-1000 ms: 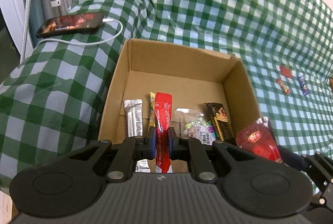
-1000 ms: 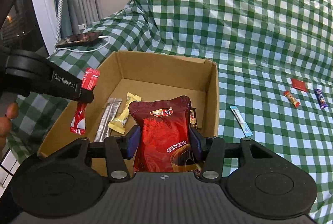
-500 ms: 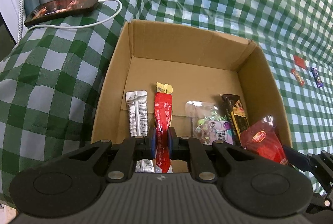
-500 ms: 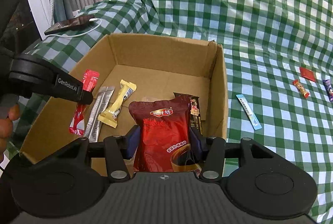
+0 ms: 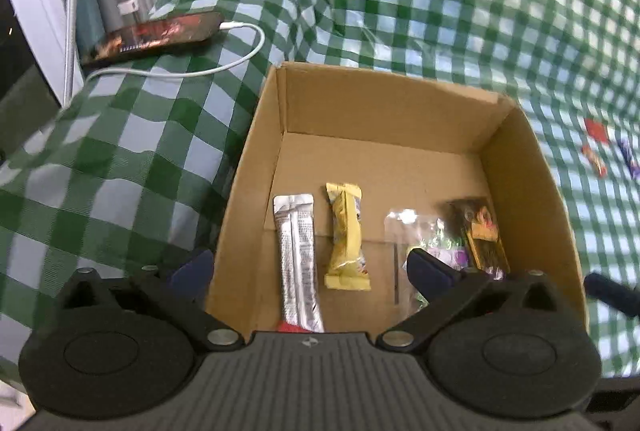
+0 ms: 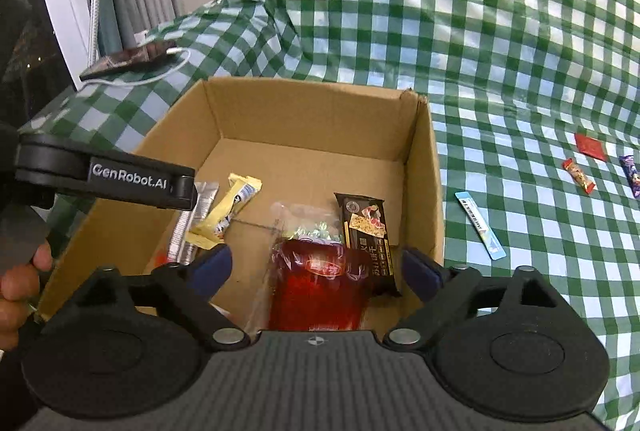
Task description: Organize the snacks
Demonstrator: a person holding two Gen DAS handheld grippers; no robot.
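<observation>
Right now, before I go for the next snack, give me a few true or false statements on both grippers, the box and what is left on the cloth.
1. The left gripper grips a red stick. False: it is open and holds nothing.
2. The right gripper is open, the red pouch lying in the cardboard box. True.
3. The blue stick lies inside the box. False: it lies on the checked cloth, right of the box.
4. The yellow bar lies beside the silver sachet. True.
</observation>
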